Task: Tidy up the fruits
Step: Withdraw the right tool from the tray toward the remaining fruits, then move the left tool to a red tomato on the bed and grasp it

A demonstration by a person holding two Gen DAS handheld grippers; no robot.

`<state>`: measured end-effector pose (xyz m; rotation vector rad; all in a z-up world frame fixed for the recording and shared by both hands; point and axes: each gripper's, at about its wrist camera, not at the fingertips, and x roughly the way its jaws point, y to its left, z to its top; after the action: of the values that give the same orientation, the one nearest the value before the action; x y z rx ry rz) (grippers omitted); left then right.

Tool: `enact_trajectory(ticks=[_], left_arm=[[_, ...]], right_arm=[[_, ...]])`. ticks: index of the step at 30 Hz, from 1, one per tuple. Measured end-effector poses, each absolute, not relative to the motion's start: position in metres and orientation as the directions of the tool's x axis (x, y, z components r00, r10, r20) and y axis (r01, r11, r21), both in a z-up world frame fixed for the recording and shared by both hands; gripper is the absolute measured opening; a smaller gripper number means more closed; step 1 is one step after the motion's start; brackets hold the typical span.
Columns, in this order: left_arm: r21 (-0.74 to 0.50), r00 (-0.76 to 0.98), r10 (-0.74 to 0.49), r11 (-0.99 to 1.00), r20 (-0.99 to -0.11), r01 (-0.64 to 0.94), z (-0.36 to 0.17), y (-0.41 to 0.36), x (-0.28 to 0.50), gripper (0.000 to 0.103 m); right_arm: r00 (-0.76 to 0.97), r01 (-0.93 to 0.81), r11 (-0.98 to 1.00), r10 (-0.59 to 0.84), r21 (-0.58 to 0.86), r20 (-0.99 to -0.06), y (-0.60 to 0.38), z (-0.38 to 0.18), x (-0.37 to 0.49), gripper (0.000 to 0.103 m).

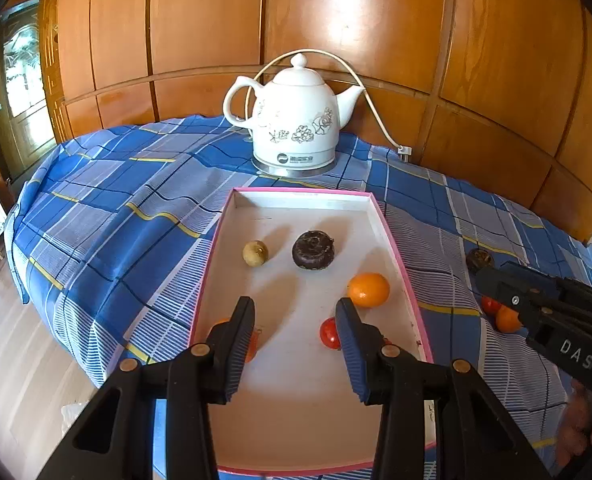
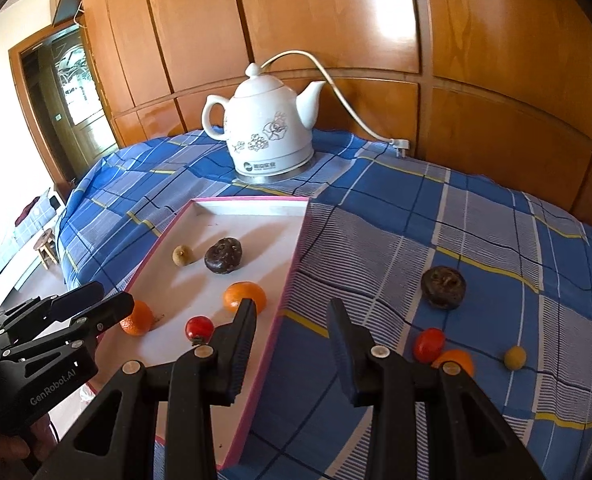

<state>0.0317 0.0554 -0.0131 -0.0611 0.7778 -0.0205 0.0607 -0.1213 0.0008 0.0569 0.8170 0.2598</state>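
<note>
A white tray with a pink rim lies on the checked cloth. In it sit a tan fruit, a dark brown fruit, an orange, a red tomato and a second orange. My left gripper hovers open over the tray's near half, with nothing between its fingers. My right gripper is open over the tray's right rim, also with nothing in it. To its right on the cloth lie a dark fruit, a red tomato, an orange and a small yellow fruit.
A white ceramic kettle stands behind the tray, its cord running to a plug by the wooden wall. The blue checked cloth drapes over the table's left edge. A small stool stands on the floor at left.
</note>
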Motion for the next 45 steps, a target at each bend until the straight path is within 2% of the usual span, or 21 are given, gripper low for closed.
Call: enact_trajectory(ticks=[24, 45], left_arm=[[-0.018, 0.715, -0.085, 0.995, -0.694, 0.101, -0.008, 0.022, 0.029, 0.043], [0.007, 0.628, -0.215, 0.943, -0.748, 0.332, -0.024, -0.058, 0.033, 0.043]], right_arm=[[0.722, 0.014, 0.988, 0.097, 0.155, -0.685, -0.208, 0.010, 0.032, 0.037], [0.669, 0.263, 0.957, -0.091, 0.121, -0.738, -0.302, -0.023, -0.015, 0.037]])
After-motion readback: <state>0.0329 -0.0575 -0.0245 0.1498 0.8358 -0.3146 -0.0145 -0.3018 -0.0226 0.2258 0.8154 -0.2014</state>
